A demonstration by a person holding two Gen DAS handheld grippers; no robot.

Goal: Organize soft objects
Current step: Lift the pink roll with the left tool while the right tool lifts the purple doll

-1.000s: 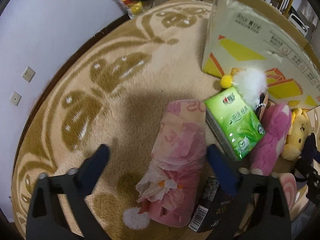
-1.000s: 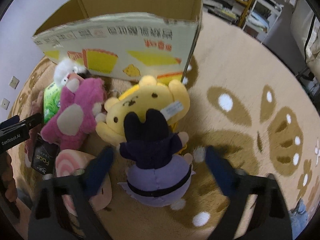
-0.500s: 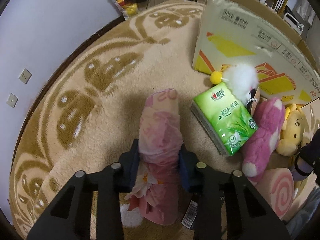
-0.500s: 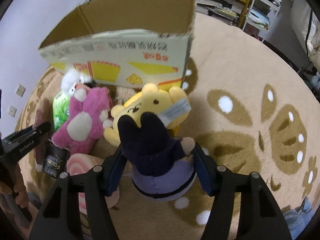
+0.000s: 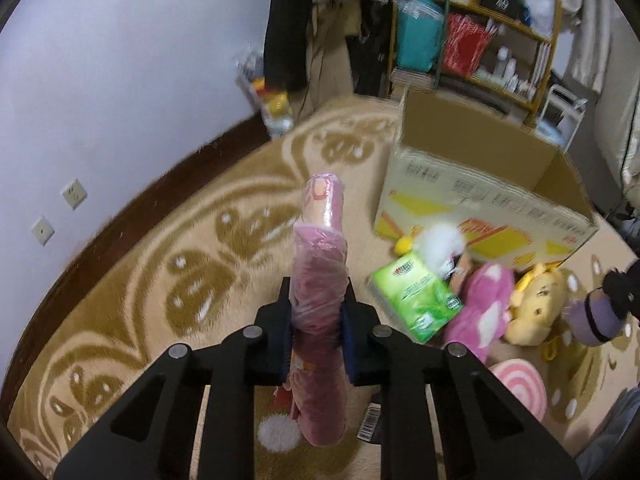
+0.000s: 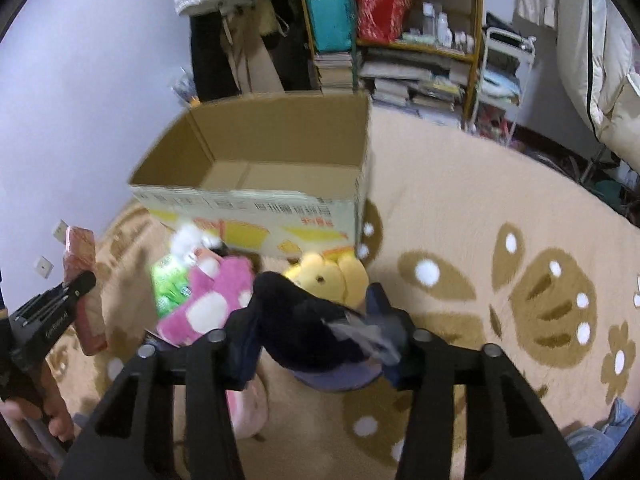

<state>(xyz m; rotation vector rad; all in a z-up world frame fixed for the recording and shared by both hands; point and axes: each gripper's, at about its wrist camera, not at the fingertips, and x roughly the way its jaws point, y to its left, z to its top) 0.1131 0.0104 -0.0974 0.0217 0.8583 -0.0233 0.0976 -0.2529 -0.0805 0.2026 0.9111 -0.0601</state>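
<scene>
My left gripper (image 5: 316, 320) is shut on a pink plastic-wrapped tissue pack (image 5: 320, 264) and holds it above the rug. My right gripper (image 6: 316, 332) is shut on a dark navy and purple plush doll (image 6: 308, 332), also lifted; the doll also shows at the right edge of the left wrist view (image 5: 600, 312). An open cardboard box (image 6: 256, 216) stands on the rug just beyond; its inside looks bare. On the rug before it lie a green tissue pack (image 5: 416, 300), a pink plush bear (image 5: 480, 308), a yellow plush (image 5: 536, 304) and a white fluffy toy (image 5: 440, 244).
A pink swirl cushion (image 5: 520, 388) and a dark packet (image 5: 370, 424) lie near me on the round beige rug (image 6: 480, 208). A cluttered shelf (image 6: 400, 32), hanging clothes and the wall stand behind the box. The left gripper shows in the right wrist view (image 6: 52, 312).
Both grippers, open a second ago, closed on their objects and have lifted them off the rug; the cameras now sit higher and look into the room.
</scene>
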